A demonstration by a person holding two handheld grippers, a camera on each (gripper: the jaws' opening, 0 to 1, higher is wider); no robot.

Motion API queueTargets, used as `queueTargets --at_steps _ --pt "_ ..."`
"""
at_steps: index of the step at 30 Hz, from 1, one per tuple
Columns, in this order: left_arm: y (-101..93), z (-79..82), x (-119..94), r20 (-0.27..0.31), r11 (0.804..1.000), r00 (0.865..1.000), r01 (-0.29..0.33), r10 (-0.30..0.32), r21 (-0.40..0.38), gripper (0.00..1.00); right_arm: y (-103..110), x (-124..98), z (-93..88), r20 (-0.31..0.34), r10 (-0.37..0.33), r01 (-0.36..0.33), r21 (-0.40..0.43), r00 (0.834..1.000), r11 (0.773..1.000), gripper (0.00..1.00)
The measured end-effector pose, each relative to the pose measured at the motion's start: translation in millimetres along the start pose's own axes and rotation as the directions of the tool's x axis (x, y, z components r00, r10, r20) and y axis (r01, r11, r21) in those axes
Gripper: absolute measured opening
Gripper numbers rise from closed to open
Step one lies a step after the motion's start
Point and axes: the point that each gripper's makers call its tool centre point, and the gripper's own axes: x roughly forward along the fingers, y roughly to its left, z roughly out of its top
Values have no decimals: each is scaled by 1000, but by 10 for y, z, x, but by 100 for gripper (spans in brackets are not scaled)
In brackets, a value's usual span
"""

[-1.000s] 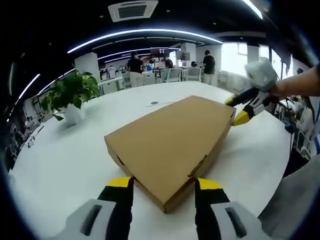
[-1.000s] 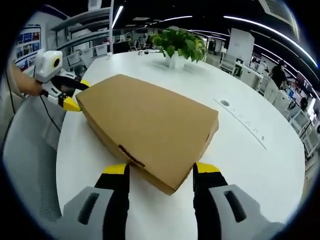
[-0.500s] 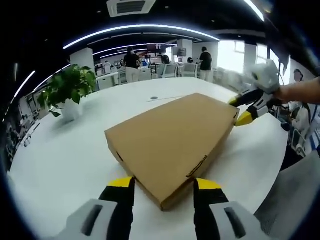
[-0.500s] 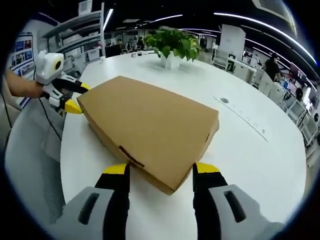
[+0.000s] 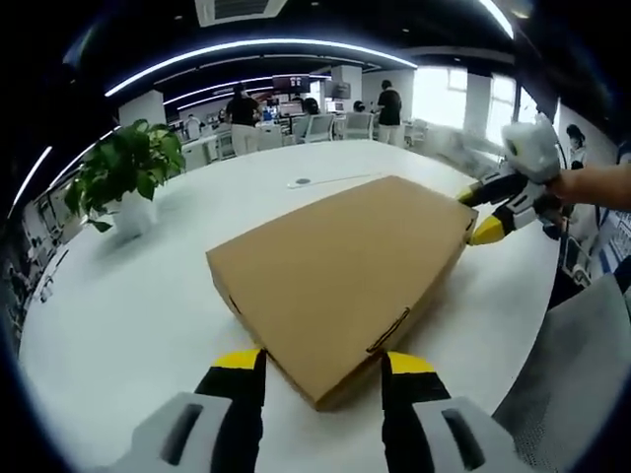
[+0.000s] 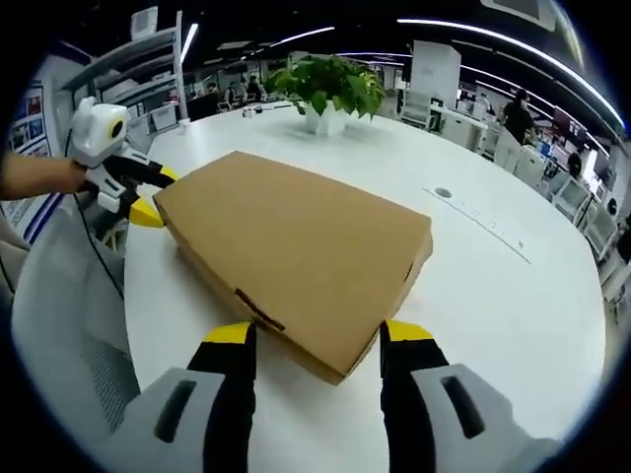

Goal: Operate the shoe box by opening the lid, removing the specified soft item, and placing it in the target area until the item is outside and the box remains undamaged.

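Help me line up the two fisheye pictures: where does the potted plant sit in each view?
Left gripper view: the potted plant stands at upper left on the white table, beyond the far left corner of the cardboard box.
Right gripper view: the potted plant stands at top centre, past the box's far edge.
Shared landmark: the closed cardboard box, with one corner lying between each view's own tool jaws.

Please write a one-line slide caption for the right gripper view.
Open hand-held gripper straddles a corner of the closed shoe box.
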Motion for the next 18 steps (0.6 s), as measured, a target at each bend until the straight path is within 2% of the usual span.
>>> queueTargets --at_steps 18 --pt "339 -92 -90 -55 995 997 54 -50 83 48 366 83 80 41 -71 68 82 997 994 45"
